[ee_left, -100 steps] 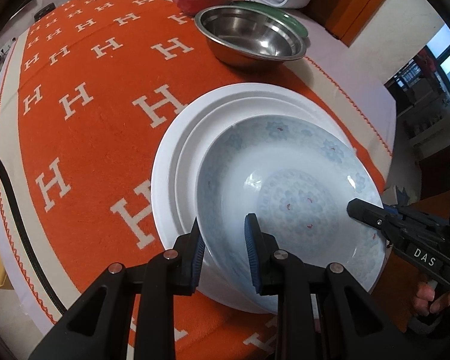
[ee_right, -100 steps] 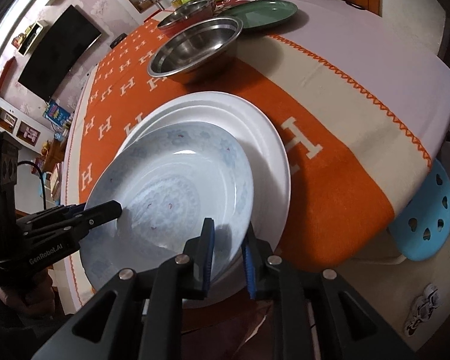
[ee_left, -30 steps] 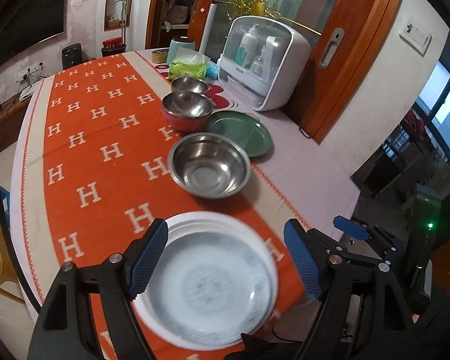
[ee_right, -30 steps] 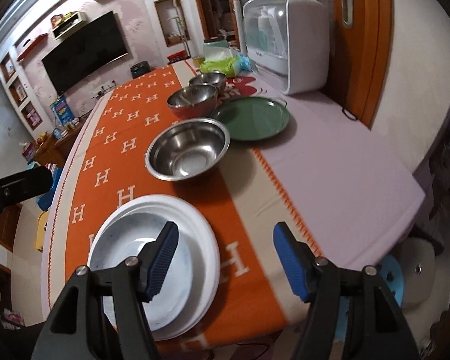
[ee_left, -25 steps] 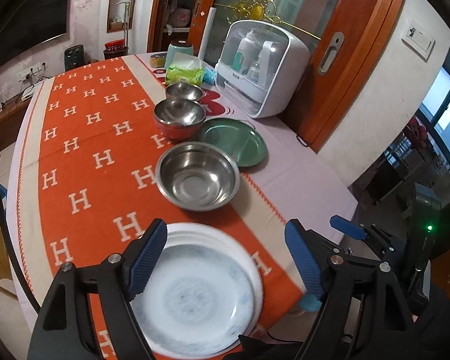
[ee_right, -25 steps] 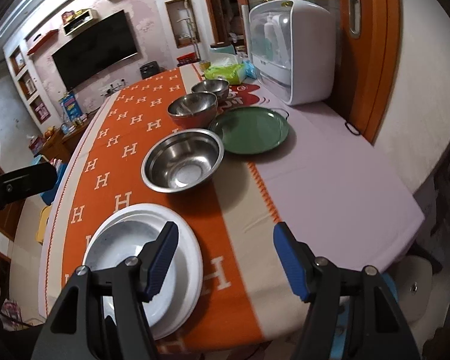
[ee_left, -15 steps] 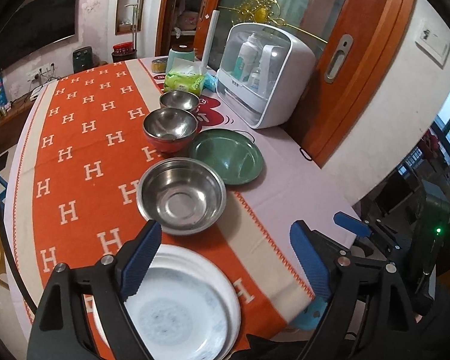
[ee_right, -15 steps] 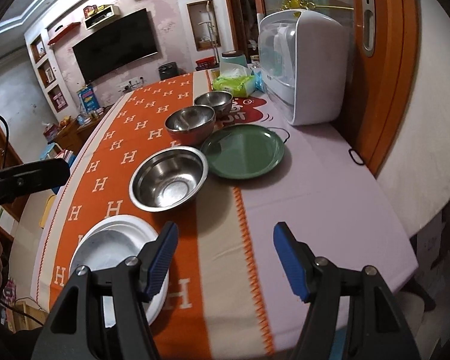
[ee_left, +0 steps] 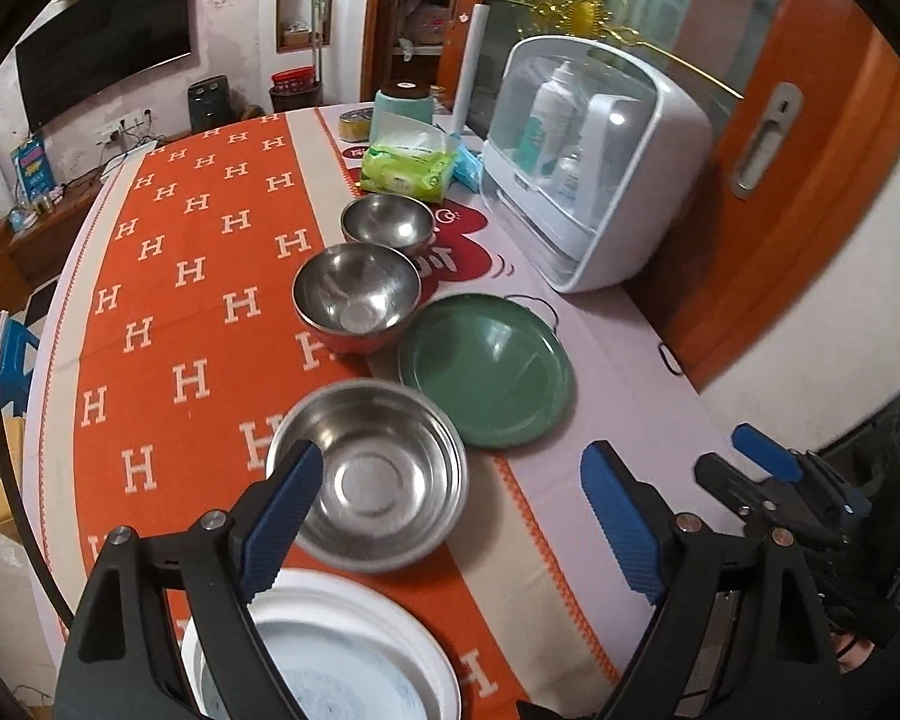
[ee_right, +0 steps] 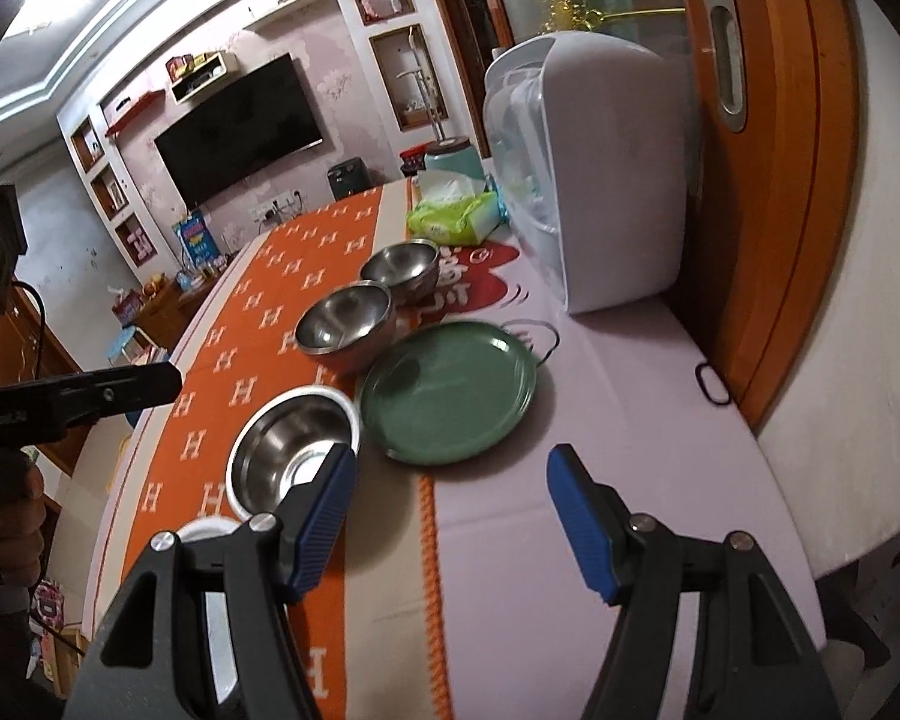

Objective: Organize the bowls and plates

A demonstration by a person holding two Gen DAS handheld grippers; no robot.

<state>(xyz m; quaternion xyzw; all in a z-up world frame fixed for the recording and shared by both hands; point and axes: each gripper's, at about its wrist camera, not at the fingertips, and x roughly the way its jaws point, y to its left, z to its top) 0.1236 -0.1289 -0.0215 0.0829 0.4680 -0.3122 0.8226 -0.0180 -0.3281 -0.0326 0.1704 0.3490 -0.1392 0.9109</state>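
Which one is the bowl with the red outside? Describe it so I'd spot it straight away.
Find the white countertop cabinet, then the green plate before it. The red-sided bowl sits just left of that plate, middle of three steel bowls; only it has a red outside.

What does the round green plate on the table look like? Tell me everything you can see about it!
The round green plate is flat and shallow, with a low raised rim and a smooth surface that catches the light. It is empty and lies flat on the pale cloth, just beside the orange cloth's edge. The red-sided steel bowl and the larger steel bowl sit close by. Neither gripper touches it.
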